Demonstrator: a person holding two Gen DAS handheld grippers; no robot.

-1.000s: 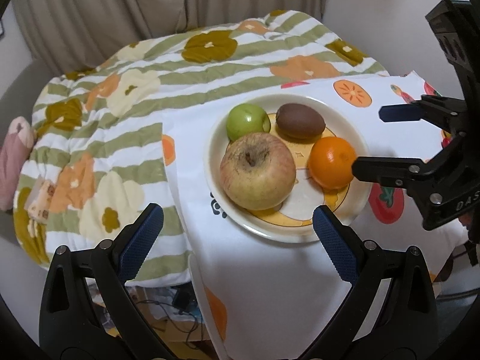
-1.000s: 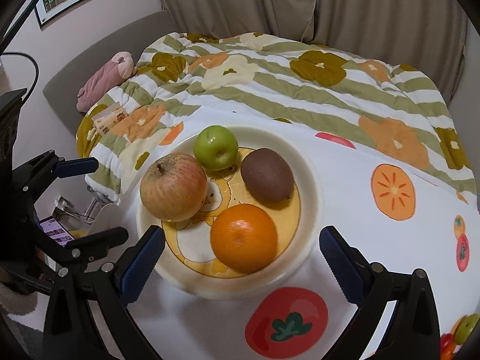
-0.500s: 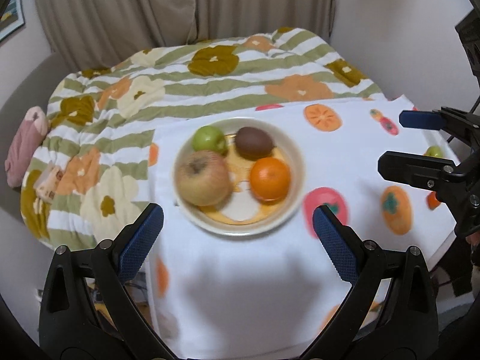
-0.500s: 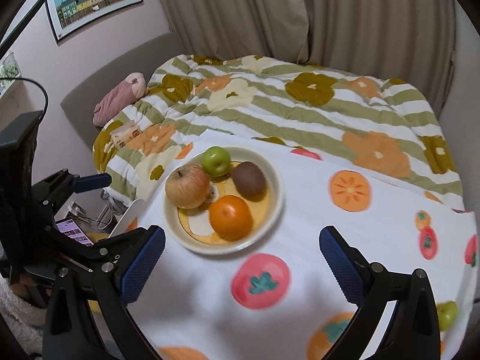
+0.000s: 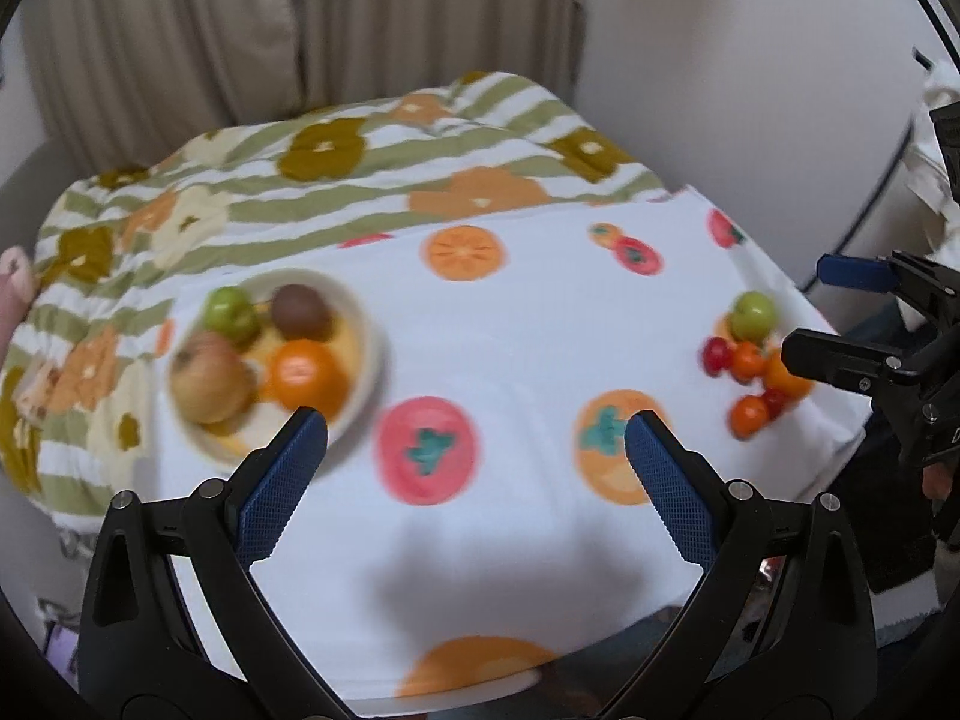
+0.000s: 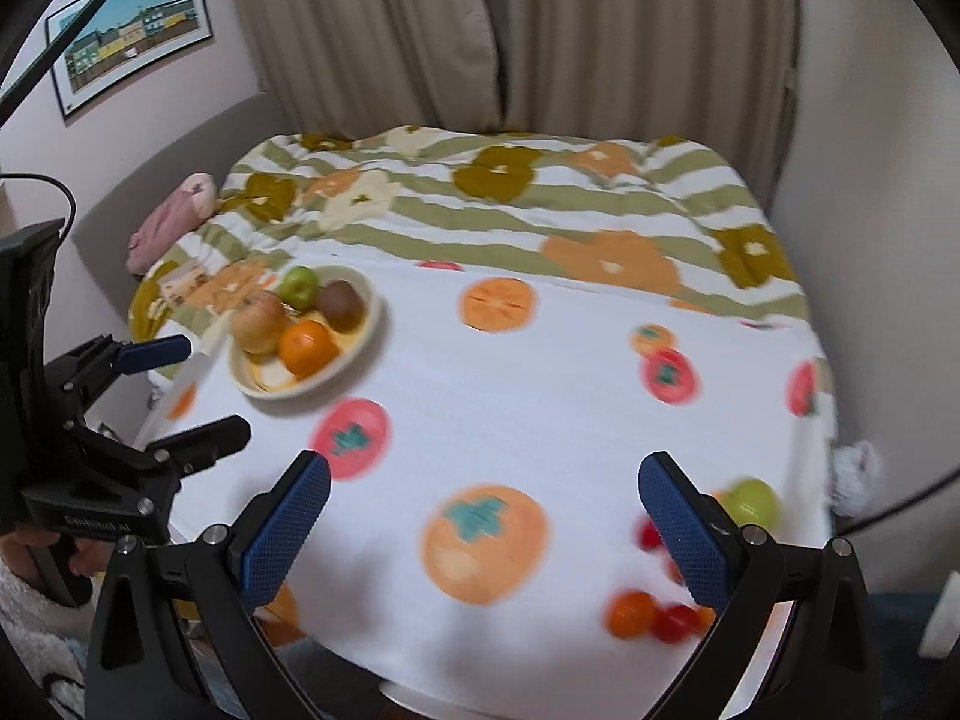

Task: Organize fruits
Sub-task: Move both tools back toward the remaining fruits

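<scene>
A cream plate (image 5: 366, 324) (image 6: 366, 324) at the table's far left holds a big apple (image 5: 210, 378), a green apple (image 5: 231, 312), a kiwi (image 5: 300, 312) and an orange (image 5: 309, 375). At the table's right edge lie a loose green apple (image 5: 753, 315) (image 6: 750, 501) and several small red and orange fruits (image 5: 750, 384) (image 6: 654, 615). My left gripper (image 5: 474, 462) is open and empty, above the table's near middle. My right gripper (image 6: 483, 522) is open and empty, with its right finger over the small fruits.
The table has a white cloth (image 5: 528, 324) with printed fruit. Behind it lies a striped flowered quilt (image 6: 510, 198) on a sofa, with a pink soft toy (image 6: 174, 219) at the left. Curtains and walls close the back and right.
Both grippers have pulled back from the plate and swung right. The plate now sits far left, and the loose fruits at the right edge have come into view.
</scene>
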